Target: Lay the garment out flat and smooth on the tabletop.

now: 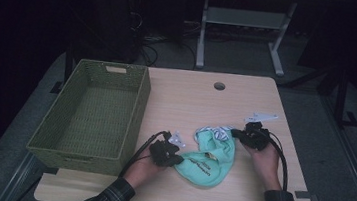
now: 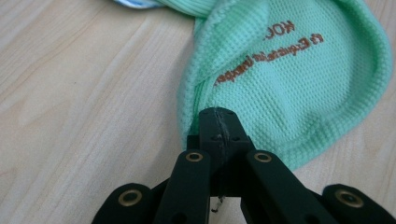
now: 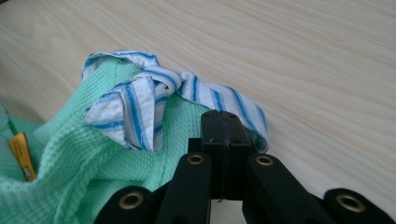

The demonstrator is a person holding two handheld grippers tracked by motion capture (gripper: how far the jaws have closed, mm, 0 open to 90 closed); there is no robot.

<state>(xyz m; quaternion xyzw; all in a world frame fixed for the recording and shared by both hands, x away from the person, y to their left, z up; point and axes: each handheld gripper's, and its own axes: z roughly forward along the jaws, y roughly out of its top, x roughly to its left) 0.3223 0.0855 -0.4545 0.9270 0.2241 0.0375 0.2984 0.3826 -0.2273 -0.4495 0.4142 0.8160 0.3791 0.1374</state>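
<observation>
The green cloth [image 1: 209,161] lies crumpled on the worktop [image 1: 246,102], pinched at opposite ends by the left gripper [image 2: 218,116] and right gripper [image 3: 226,120]. Spreading seems in hand; next, both ends should be drawn apart evenly.

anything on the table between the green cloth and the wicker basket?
Nothing visible. The green cloth lies on bare table right of the basket; both the left gripper and the right gripper are shut on it. The basket's near wall would have to be cleared.
</observation>
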